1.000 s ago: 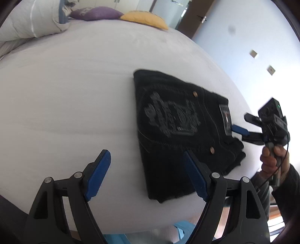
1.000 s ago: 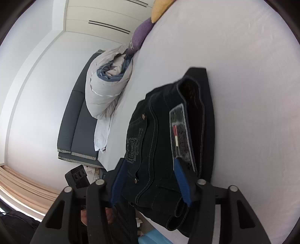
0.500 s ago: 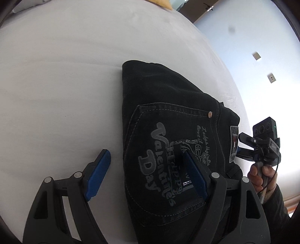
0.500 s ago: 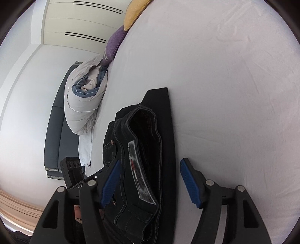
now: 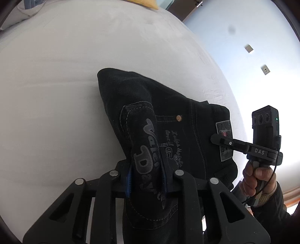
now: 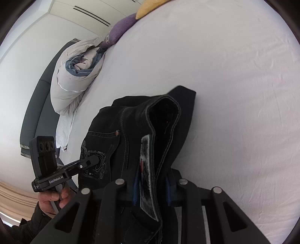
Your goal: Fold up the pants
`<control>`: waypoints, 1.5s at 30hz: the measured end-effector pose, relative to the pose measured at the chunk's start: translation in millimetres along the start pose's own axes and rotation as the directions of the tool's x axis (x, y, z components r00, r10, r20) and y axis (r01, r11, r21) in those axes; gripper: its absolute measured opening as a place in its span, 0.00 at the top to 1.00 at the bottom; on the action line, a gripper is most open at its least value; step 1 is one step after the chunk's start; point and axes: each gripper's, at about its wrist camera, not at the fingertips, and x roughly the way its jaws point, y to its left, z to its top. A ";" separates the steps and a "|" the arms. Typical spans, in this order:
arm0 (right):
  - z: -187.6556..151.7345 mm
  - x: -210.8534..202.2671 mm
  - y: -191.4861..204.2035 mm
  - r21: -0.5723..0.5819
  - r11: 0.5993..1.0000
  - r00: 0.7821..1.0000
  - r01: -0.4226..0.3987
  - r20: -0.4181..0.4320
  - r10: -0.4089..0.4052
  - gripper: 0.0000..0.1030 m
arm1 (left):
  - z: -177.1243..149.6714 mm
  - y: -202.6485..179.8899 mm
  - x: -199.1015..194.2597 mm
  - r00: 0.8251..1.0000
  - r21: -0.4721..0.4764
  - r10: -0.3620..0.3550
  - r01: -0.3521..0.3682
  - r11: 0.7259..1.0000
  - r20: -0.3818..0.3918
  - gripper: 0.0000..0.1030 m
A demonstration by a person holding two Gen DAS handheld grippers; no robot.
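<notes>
Folded black jeans [image 5: 168, 116] lie near the front edge of a white bed [image 5: 56, 93]. My left gripper [image 5: 146, 178] is shut on the near edge of the jeans at the printed back pocket, bunching the cloth upward. My right gripper [image 6: 151, 189] is shut on the waistband end with the grey label patch [image 6: 147, 169]. The jeans also show in the right wrist view [image 6: 131, 127]. Each gripper appears in the other's view: the right one [image 5: 215, 139], the left one [image 6: 95, 161].
A rolled grey and blue duvet [image 6: 75, 78] lies at the far side of the bed. A purple pillow [image 6: 121, 28] and a yellow pillow [image 6: 150, 7] lie at the head. A dark sofa [image 6: 35, 105] stands beyond the bed. A pale wall [image 5: 243, 47] rises to the right.
Both grippers were open and have closed on the jeans: the left on the pocket edge, the right on the waistband. The gripped cloth is now pinched up off the bed.
</notes>
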 end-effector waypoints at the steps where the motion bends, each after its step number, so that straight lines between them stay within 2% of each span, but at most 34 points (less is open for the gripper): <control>1: 3.1 -4.0 5.9 -0.018 1.000 1.000 0.003 0.012 -0.002 0.79 | 4.2 -3.9 -5.1 1.000 0.011 0.001 -0.001 1.000 0.013 0.80; 4: 19.0 -20.6 18.1 -0.072 0.997 0.997 0.011 0.076 -0.006 0.79 | 24.2 -13.5 -14.0 0.998 0.033 -0.006 0.004 0.999 0.057 0.80; 10: 76.1 -36.8 10.0 -0.085 0.996 0.988 0.011 0.153 0.002 0.79 | 83.3 -35.1 -3.9 0.992 0.117 0.039 -0.053 0.992 0.118 0.80; 15: 113.0 -23.5 -23.3 -0.021 1.000 0.986 -0.004 0.166 0.007 0.79 | 125.6 -31.5 31.9 0.989 0.140 0.088 -0.104 0.985 0.115 0.80; 19: 122.2 0.9 -56.6 0.043 0.998 0.991 0.055 0.123 -0.060 0.79 | 138.0 -19.1 67.0 0.986 0.130 0.140 -0.151 0.980 0.096 0.80; 22: 117.7 5.5 -74.6 0.067 0.997 0.990 0.029 0.138 -0.038 0.72 | 134.7 -10.7 79.6 0.985 0.116 0.142 -0.152 0.981 0.094 0.79; 24: 114.2 8.1 -80.4 0.059 0.998 0.988 0.028 0.152 -0.036 0.59 | 128.1 -11.8 82.3 0.982 0.131 0.156 -0.169 0.977 0.104 0.77; 27: 113.6 5.6 -82.3 0.068 0.997 0.986 0.023 0.163 -0.034 0.50 | 121.9 -10.0 79.1 0.981 0.120 0.148 -0.163 0.979 0.127 0.74; 30: 112.5 -9.3 -76.1 0.080 0.995 0.981 0.065 0.179 -0.078 0.36 | 115.0 -8.2 67.0 0.978 0.086 0.143 -0.157 0.984 0.154 0.74; 32: 108.6 -28.5 -69.4 0.072 0.990 0.968 0.119 0.214 -0.132 0.36 | 106.9 -15.0 49.9 0.965 0.102 0.174 -0.197 0.975 0.197 0.74; 33: 104.7 -40.0 -64.1 0.070 0.987 0.959 0.145 0.235 -0.158 0.33 | 97.8 -23.9 34.9 0.952 0.126 0.194 -0.229 0.965 0.238 0.66; 34: 99.5 -52.5 -56.8 0.063 0.983 0.948 0.173 0.260 -0.183 0.31 | 87.8 -34.3 18.5 0.932 0.146 0.216 -0.267 0.953 0.293 0.38; 36: 85.4 -79.8 -32.7 0.025 0.965 0.907 0.260 0.336 -0.253 0.22 | 69.3 -54.4 -16.2 0.868 0.155 0.240 -0.335 0.929 0.435 0.13; 38: 67.8 -106.8 -2.0 -0.020 0.937 0.850 0.349 0.428 -0.307 0.16 | 47.9 -77.0 -58.7 0.745 0.117 0.287 -0.437 0.892 0.602 0.04; 39: 56.7 -120.8 14.8 -0.040 0.924 0.818 0.379 0.481 -0.315 0.12 | 31.4 -91.9 -82.3 0.651 0.080 0.319 -0.506 0.859 0.689 0.00; 40: 44.0 -135.1 31.7 -0.057 0.911 0.780 0.408 0.540 -0.315 0.08 | 18.2 -103.7 -99.8 0.579 0.047 0.339 -0.549 0.834 0.741 0.00; 41: 33.1 -148.5 49.2 -0.073 0.899 0.742 0.431 0.595 -0.308 0.01 | 7.1 -112.7 -116.4 0.539 0.032 0.350 -0.576 0.817 0.766 0.00; 43: 6.6 -174.4 82.2 -0.105 0.870 0.656 0.482 0.701 -0.279 0.00 | -9.3 -126.9 -143.7 0.518 0.016 0.349 -0.576 0.817 0.781 0.00; 45: -12.3 -193.9 114.1 -0.116 0.830 0.585 0.546 0.761 -0.279 0.00 | -23.8 -135.0 -166.8 0.504 -0.021 0.372 -0.572 0.820 0.780 0.00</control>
